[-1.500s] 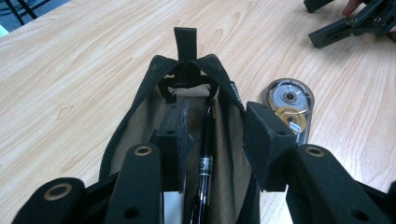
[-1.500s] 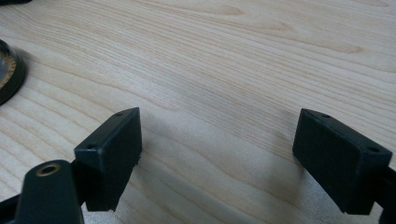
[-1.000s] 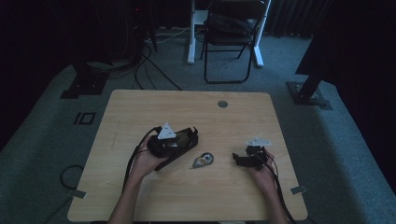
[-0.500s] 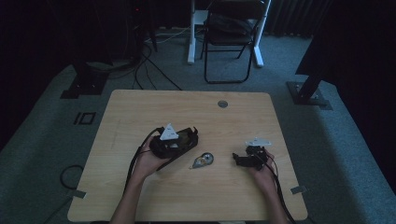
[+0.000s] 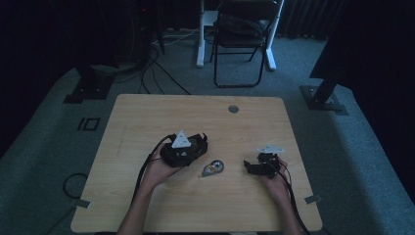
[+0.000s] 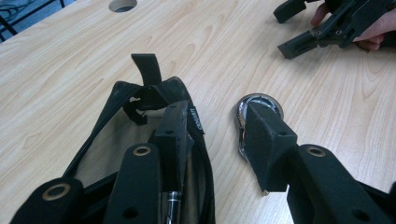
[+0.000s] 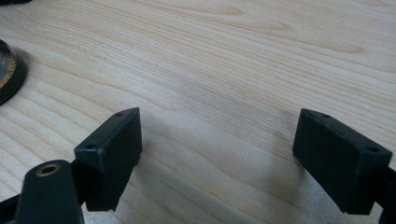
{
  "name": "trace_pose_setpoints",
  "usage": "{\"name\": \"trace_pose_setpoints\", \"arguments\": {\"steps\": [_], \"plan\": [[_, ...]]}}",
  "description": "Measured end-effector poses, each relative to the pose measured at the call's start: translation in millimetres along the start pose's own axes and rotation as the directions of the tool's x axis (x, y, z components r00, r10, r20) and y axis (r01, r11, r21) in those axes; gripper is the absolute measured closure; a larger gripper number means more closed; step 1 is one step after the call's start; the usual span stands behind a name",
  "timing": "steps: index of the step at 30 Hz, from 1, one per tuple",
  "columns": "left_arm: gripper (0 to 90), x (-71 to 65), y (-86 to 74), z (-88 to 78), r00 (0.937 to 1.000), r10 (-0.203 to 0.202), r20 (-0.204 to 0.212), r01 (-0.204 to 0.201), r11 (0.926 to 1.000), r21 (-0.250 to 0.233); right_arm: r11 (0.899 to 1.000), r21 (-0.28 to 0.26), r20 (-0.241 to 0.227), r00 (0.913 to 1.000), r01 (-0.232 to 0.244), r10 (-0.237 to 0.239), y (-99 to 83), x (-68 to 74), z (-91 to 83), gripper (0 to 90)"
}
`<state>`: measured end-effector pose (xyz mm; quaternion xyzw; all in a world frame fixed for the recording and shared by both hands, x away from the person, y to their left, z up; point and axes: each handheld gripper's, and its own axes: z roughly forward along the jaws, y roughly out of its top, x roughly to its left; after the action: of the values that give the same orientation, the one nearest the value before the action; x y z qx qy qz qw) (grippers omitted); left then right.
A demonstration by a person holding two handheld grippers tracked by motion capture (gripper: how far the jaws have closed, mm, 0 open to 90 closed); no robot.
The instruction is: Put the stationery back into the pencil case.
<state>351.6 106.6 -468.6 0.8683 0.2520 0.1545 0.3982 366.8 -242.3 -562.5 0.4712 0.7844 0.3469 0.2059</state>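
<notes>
Left gripper view looks along two black jaws over a soft black pouch (image 6: 154, 121) that lies open on the wooden worktop (image 6: 70, 56). One jaw of the left gripper (image 6: 219, 140) reaches inside the pouch mouth, touching its rim near a small label, while the other jaw stands outside it, just above a round metal tape measure (image 6: 259, 105) lying on the worktop immediately beside the pouch. The jaws stand apart with the pouch's side wall between them; whether the pads actually press on that wall cannot be told. Inside the pouch, close to the near jaw, the shiny end of one pen-like item shows; what else it holds is hidden by the jaw and the dark lining. A black pull tab sticks up from the far end of the pouch. High view shows the left gripper (image 5: 188, 149) over the pouch (image 5: 195, 144) near the middle of the worktop (image 5: 147, 112), with the tape measure (image 5: 213, 168) just to its right, lying between it and the right gripper (image 5: 254, 167), which rests well apart from the pouch. Right gripper view shows that gripper (image 7: 219, 154) with its two jaws wide apart over bare wood and nothing between them, the tape measure's dark edge (image 7: 8, 70) far off to one side. Counted: one pouch, one tape measure, two grippers.
</notes>
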Motion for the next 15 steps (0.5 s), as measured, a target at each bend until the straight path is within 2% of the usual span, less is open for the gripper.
{"name": "trace_pose_setpoints", "arguments": {"steps": [15], "plan": [[59.9, -6.1, 3.8, 6.4, 0.9996, 0.02, 0.019, -0.02, 0.9998, 0.009, 1.0, -0.001, 0.0, 1.0, -0.001, 0.001, 0.0, 0.1, 0.0, 15.6]]}}
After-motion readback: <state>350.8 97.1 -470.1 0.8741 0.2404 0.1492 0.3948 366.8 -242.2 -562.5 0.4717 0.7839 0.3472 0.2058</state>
